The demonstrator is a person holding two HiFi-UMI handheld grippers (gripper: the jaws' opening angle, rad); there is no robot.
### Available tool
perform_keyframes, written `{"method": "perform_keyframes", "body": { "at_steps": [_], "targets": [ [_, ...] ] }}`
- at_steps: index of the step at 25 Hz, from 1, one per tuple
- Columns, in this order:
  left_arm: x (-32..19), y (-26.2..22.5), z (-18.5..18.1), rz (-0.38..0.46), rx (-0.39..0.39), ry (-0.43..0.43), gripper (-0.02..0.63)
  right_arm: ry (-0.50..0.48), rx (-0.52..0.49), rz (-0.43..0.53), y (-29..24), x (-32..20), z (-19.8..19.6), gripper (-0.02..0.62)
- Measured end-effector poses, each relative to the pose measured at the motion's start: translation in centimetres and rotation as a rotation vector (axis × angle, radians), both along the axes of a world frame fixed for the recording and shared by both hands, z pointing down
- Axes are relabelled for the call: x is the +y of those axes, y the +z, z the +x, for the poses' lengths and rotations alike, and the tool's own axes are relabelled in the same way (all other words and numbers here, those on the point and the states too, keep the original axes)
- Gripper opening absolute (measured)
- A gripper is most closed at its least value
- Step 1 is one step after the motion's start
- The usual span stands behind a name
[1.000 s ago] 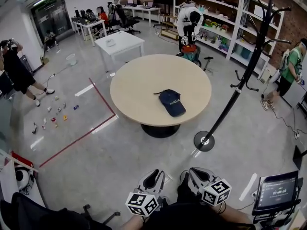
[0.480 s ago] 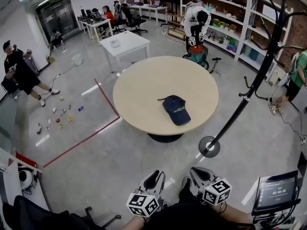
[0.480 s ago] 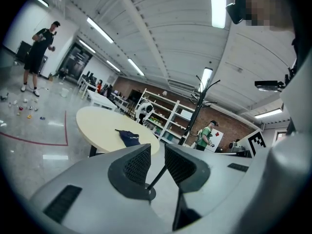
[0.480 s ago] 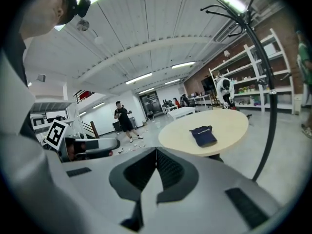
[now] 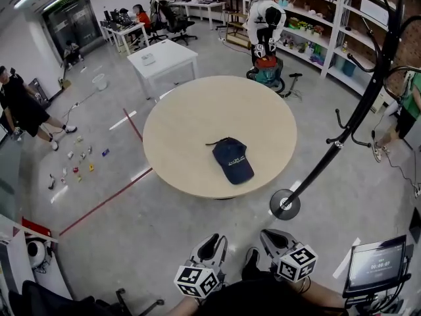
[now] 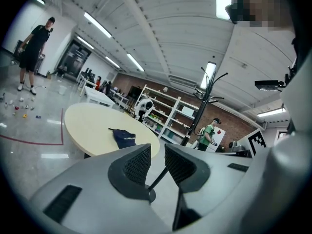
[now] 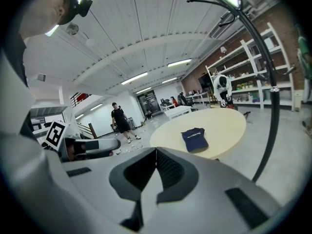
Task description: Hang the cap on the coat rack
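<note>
A dark blue cap lies flat on the round beige table, towards its near right side. The black coat rack stands on the floor right of the table, its round base near the table's edge. My left gripper and right gripper are held low at the bottom of the head view, well short of the table, both shut and empty. The left gripper view shows the cap beyond its shut jaws. The right gripper view shows the cap and the rack's pole.
A white table stands behind the round one, with shelves and a bent-over person at the back. A person in black stands far left. Several small items and a red tape line mark the floor. A screen is bottom right.
The table, cap and coat rack have drawn closer in the head view as I walk toward them. Both grippers stay shut and low in front of me.
</note>
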State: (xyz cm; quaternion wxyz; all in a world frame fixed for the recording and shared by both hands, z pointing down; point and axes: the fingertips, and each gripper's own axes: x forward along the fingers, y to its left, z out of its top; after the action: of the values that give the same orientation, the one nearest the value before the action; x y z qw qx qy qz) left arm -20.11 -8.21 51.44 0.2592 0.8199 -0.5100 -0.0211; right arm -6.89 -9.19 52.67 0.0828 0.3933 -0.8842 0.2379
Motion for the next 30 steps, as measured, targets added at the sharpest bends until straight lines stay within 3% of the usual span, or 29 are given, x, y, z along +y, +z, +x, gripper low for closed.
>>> {"method": "perform_keyframes", "body": {
  "at_steps": [8, 19, 30],
  "targets": [
    [-4.7, -0.5, 3.7, -0.001, -0.021, 0.005, 0.095, 0.020, -0.025, -0.005, -0.2, -5.0, 3.9, 0.003],
    [-10.8, -1.1, 8.5, 0.032, -0.077, -0.051, 0.095, -0.034, -0.087, 0.027, -0.2, -12.3, 8.3, 0.003],
    [-10.9, -1.2, 7.6, 0.009, -0.100, -0.080, 0.095, -0.030, -0.122, -0.017, 0.5, -13.0, 8.1, 0.003]
  ]
}}
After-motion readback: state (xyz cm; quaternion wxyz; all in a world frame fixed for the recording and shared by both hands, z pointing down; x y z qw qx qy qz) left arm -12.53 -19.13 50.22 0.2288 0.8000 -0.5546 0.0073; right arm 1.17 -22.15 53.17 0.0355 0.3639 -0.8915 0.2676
